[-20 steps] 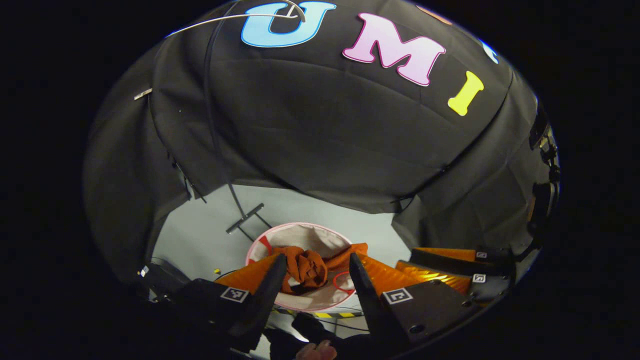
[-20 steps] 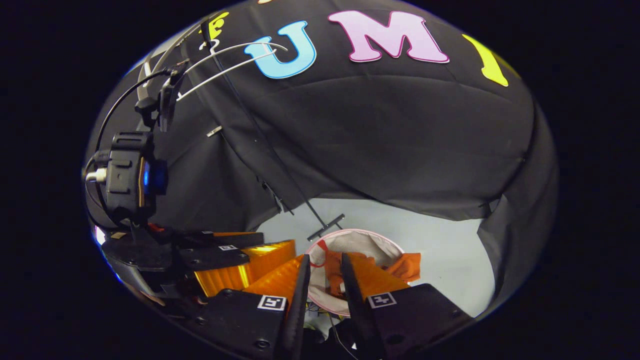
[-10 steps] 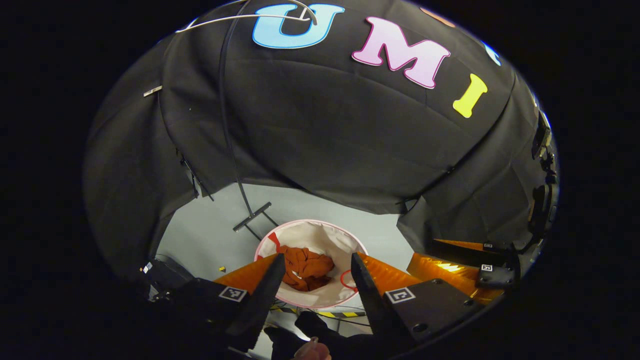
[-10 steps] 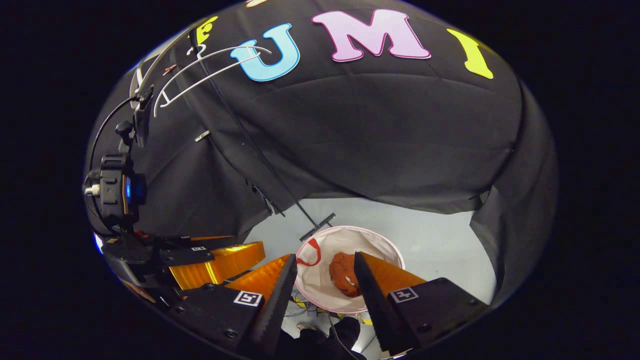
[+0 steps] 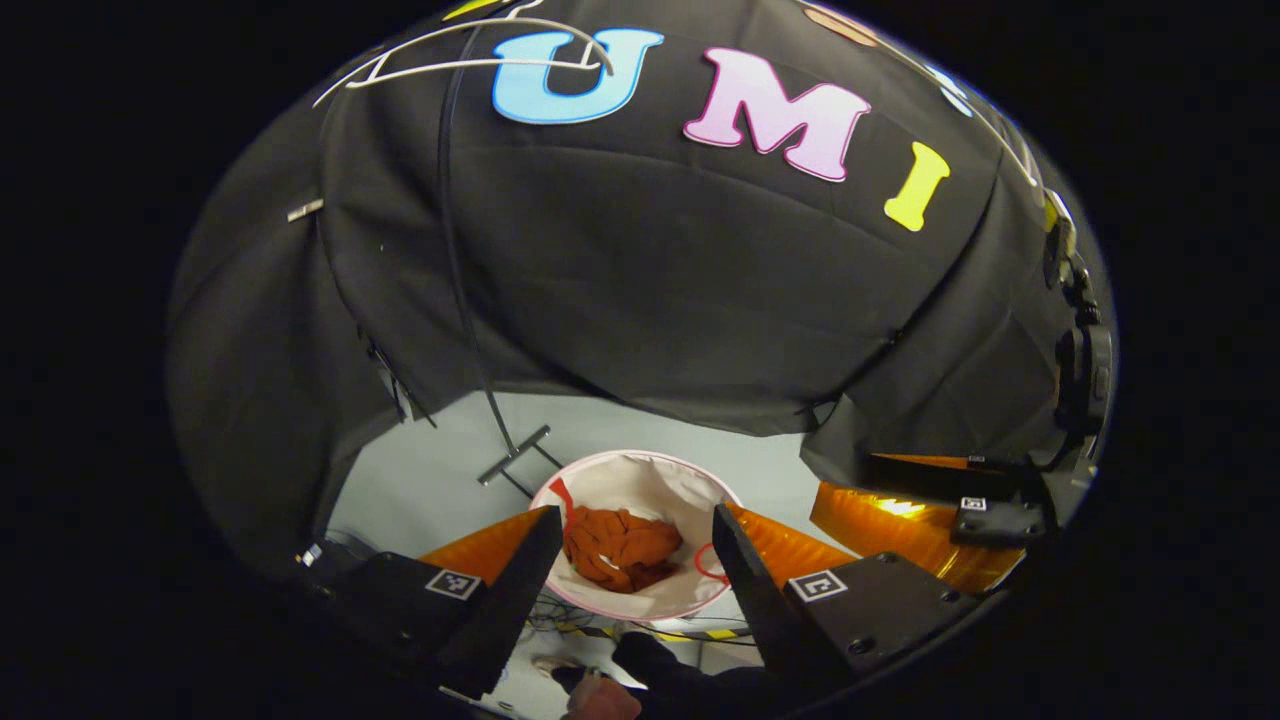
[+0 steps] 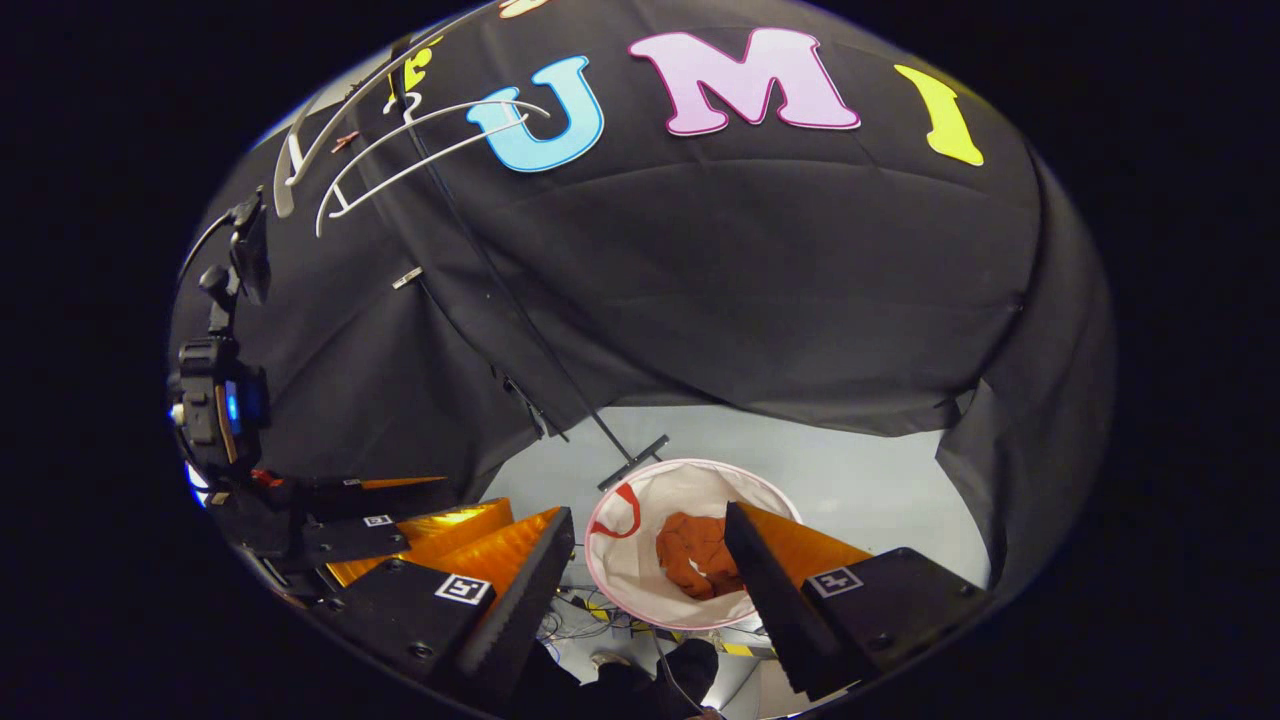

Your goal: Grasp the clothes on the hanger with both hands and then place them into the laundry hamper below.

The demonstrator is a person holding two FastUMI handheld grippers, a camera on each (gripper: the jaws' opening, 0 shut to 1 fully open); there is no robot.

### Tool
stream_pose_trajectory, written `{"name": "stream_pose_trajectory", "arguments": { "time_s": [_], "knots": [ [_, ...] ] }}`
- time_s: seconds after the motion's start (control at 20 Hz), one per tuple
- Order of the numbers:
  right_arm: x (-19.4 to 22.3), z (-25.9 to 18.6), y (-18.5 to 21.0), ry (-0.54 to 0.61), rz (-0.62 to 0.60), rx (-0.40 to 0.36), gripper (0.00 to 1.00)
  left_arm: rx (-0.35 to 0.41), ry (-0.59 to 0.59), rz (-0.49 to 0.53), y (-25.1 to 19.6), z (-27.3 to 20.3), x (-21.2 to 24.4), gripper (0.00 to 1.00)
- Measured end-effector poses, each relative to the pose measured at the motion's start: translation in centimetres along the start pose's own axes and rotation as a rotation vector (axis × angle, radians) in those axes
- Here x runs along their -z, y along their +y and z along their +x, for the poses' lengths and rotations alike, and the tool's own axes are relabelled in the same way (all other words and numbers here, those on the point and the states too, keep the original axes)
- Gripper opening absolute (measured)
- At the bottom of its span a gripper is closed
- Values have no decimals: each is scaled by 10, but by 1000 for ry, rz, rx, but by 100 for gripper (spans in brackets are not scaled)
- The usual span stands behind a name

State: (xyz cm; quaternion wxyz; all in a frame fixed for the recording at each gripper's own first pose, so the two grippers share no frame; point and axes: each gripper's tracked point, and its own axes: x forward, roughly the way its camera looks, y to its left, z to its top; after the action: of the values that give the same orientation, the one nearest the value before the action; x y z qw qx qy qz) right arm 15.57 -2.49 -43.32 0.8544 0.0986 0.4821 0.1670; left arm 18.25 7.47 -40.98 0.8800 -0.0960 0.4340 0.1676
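Pale grey floor (image 5: 430,480), matte, bare around hamper. Booth walls: black cloth (image 5: 650,290) draped to floor, creased, hem lifting off the floor at back.

Round white fabric laundry hamper w/ pink rim (image 5: 640,480) stands on floor, centre, below both claws; red loop handles at rim. In right gripper view same hamper (image 6: 620,560) sits between the two fingers.

Crumpled orange garment (image 5: 622,548) lies inside hamper, on its bottom, bunched; no part over the rim. Right gripper view: garment (image 6: 698,553) inside, toward right wall of hamper.

Left gripper w/ black wedge fingers and orange ribbed backs (image 5: 628,555): jaws spread wide, released, nothing between them; held above hamper. Seen also from right gripper view at lower left (image 6: 400,520), camera block above it.

Right gripper, same build (image 6: 650,560): jaws apart, released, nothing held; above hamper. Its orange finger shows at lower right of left gripper view (image 5: 900,520).

White wire clothes hanger (image 6: 420,150) up high at top left, bare, on thin black upright pole (image 6: 520,320). Pole's metal cross-foot (image 5: 515,455) rests on floor just behind hamper.

Yellow-black striped tape (image 5: 690,635) on floor near hamper's front side. Loose cables (image 6: 575,605) on floor beside it. Person's hand (image 5: 600,700) at bottom edge of left gripper view.
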Motion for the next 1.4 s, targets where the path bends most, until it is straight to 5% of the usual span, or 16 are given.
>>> {"name": "stream_pose_trajectory", "arguments": {
  "time_s": [0.55, 1.4],
  "knots": [
    [1, -62, 62, -145, -12, 24, 99, 120, -191, 45, 11, -92, -19, 95],
    [-67, -284, 207, -763, -132, 138, 98, 259, -771, 100, 51, -352, -87, 92]
  ]
}}
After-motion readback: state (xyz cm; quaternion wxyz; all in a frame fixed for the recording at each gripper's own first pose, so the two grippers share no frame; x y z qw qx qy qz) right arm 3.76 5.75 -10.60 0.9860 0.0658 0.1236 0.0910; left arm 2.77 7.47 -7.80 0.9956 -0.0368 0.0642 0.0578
